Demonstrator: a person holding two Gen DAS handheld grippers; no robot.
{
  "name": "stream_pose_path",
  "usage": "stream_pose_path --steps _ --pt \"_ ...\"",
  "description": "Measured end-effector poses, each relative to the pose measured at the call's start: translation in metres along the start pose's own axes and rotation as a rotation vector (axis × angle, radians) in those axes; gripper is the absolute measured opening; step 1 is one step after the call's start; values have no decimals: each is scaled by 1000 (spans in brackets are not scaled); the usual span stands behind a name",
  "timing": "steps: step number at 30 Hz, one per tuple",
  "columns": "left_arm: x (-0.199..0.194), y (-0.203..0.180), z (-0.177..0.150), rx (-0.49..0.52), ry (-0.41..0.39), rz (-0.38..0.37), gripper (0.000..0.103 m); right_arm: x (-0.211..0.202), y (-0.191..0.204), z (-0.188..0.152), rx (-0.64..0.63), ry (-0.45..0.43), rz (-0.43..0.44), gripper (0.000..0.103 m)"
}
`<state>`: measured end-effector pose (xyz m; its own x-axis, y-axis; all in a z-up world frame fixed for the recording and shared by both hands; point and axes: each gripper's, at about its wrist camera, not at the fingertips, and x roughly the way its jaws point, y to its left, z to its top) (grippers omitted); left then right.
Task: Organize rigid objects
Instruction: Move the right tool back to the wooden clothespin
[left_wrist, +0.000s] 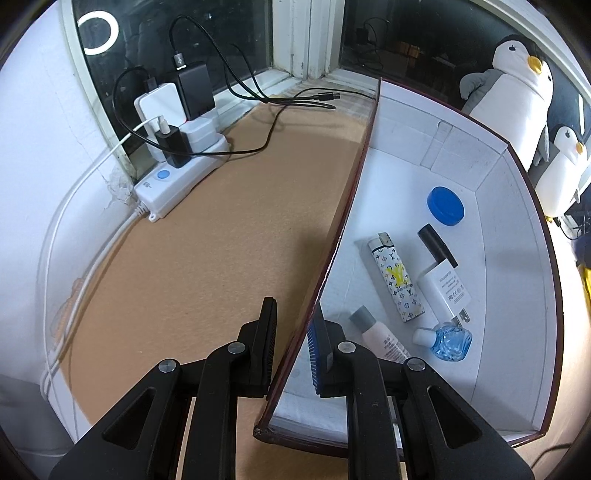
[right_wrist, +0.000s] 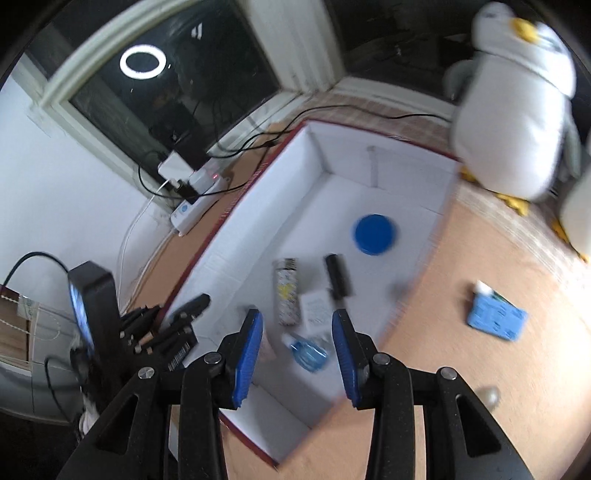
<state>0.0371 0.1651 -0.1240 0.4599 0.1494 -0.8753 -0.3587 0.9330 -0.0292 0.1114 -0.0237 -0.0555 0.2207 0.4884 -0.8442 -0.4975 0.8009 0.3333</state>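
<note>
Tan counter (left_wrist: 207, 236) fills the lower left of the left wrist view, with a dark window behind it and one white power strip (left_wrist: 177, 177) loaded with chargers at upper left. One open box (left_wrist: 413, 125), white inside with a dark red rim, occupies the right half of that view.

Contents of the box, counted: one blue round lid (left_wrist: 446, 205), one patterned lighter (left_wrist: 395, 277), one black stick-shaped item (left_wrist: 437, 245), one white plug adapter (left_wrist: 445, 290), one small blue bottle (left_wrist: 448, 339) and one pale tube with a grey cap (left_wrist: 380, 338). All six lie on the box floor, clustered toward the lower centre of the right wrist view.

Left gripper (left_wrist: 293, 332): clamped on the near wall of the box, one finger outside and one inside.

Right gripper (right_wrist: 297, 334): fingers apart, nothing between the pads, positioned above the box (this view is motion-blurred).

Outside the box, one blue flat packet (right_wrist: 496, 317) lies on the counter at right. Two plush penguins stand at upper right, the larger one (left_wrist: 513, 85) behind the smaller one (left_wrist: 563, 173).
</note>
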Motion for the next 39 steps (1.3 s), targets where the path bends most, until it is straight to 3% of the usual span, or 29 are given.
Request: stream_pose_path --steps 5,12,15,18,26,39 --pt "-1 -1 0 5 5 7 15 -30 -48 -39 54 -36 -58 40" --pt "-5 -2 -2 11 9 22 17 -37 -127 -95 177 1 -183 40" --pt "-7 -1 -2 13 11 24 18 -32 -153 -114 220 28 -198 40" --pt "-9 -1 -3 14 13 27 18 -25 -162 -126 161 51 -262 40" --pt "-12 -2 -3 13 10 42 18 -7 -153 -145 -81 136 -308 40" --pt "-14 -3 -3 5 12 58 18 28 -148 -140 -315 232 -382 40"
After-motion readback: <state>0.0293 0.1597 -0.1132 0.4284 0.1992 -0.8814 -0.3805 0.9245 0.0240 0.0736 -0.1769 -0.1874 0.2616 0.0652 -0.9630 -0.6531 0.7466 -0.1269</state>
